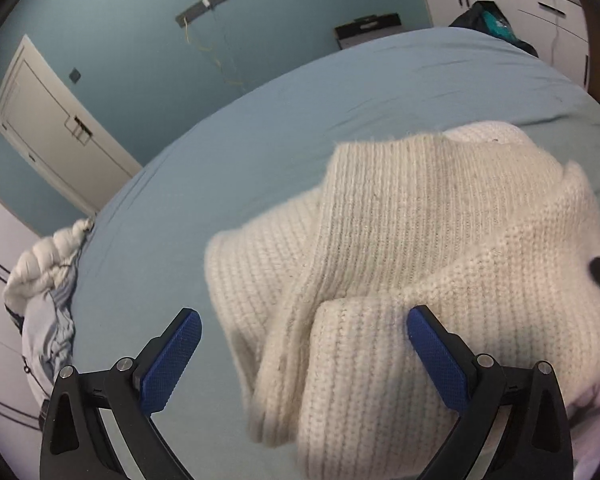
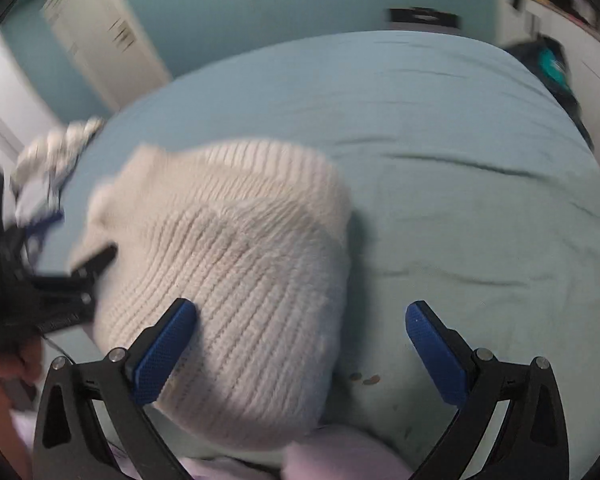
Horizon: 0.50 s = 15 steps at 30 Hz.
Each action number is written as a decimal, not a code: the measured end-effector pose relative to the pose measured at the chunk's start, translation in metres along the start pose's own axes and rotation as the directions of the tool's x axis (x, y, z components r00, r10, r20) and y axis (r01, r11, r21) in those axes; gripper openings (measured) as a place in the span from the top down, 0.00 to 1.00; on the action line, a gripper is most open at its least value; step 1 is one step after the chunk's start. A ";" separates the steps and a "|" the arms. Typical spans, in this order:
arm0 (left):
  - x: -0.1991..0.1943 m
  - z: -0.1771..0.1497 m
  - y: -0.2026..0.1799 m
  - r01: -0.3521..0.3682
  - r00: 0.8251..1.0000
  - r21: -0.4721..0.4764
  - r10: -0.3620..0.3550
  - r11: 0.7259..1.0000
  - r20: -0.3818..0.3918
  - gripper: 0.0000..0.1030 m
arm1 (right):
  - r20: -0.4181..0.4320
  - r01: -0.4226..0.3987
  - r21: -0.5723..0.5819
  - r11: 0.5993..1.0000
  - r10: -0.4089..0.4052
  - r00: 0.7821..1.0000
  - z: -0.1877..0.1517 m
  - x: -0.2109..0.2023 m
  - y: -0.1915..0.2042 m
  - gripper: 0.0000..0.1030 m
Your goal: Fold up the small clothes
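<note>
Both tongs hang wide and empty over a cream knit sweater (image 1: 420, 248) on the bed (image 1: 260, 128).
Left tongs (image 1: 304, 356) and right tongs (image 2: 300, 344) should each pinch an outer edge before folding it flat.

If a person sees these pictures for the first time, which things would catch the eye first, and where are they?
The eye goes first to the cream knitted sweater, lying bunched in folds on the pale blue bed sheet. Next come the blue pads of the left gripper, open with a sweater fold between them, and the right gripper, open above the sweater's edge. A crumpled white and blue bundle lies at the bed's left edge.
</note>
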<state>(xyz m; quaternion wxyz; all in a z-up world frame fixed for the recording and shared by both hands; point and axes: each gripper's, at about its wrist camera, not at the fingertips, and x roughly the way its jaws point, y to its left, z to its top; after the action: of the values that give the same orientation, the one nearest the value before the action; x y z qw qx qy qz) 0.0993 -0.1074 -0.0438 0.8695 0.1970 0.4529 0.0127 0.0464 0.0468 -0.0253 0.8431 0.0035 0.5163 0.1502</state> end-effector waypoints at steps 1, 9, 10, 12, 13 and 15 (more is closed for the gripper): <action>0.001 -0.003 -0.003 -0.005 1.000 -0.005 0.005 1.000 0.005 0.00 | -0.017 0.005 0.012 1.000 -0.004 1.000 -0.005 0.005 -0.002 0.01; 0.008 -0.015 0.010 0.034 0.999 -0.128 -0.031 0.991 0.025 0.00 | -0.038 -0.010 0.078 0.997 0.013 0.999 0.018 0.002 -0.005 0.01; 0.008 -0.015 0.012 0.042 0.999 -0.132 -0.040 0.990 0.020 0.00 | -0.022 -0.002 0.075 0.997 0.004 1.000 0.027 -0.006 0.002 0.01; 0.011 -0.016 0.016 0.071 0.997 -0.153 -0.070 0.986 0.015 0.00 | 0.111 -0.046 0.097 0.994 0.036 0.993 0.041 -0.037 0.011 0.01; 0.011 -0.016 0.016 0.074 0.997 -0.161 -0.073 0.984 0.014 0.00 | 0.163 -0.058 0.112 0.992 0.040 0.986 0.048 -0.048 0.015 0.01; 0.014 -0.016 0.018 0.083 0.997 -0.173 -0.082 0.981 0.013 0.00 | 0.156 -0.021 0.121 0.992 0.002 0.988 0.064 -0.047 0.015 0.01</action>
<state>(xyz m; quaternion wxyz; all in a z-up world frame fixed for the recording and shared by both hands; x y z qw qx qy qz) 0.0970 -0.0828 -0.0564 0.8843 0.1017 0.4554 0.0154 0.0788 0.0589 0.0480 0.8783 0.0697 0.4570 0.1225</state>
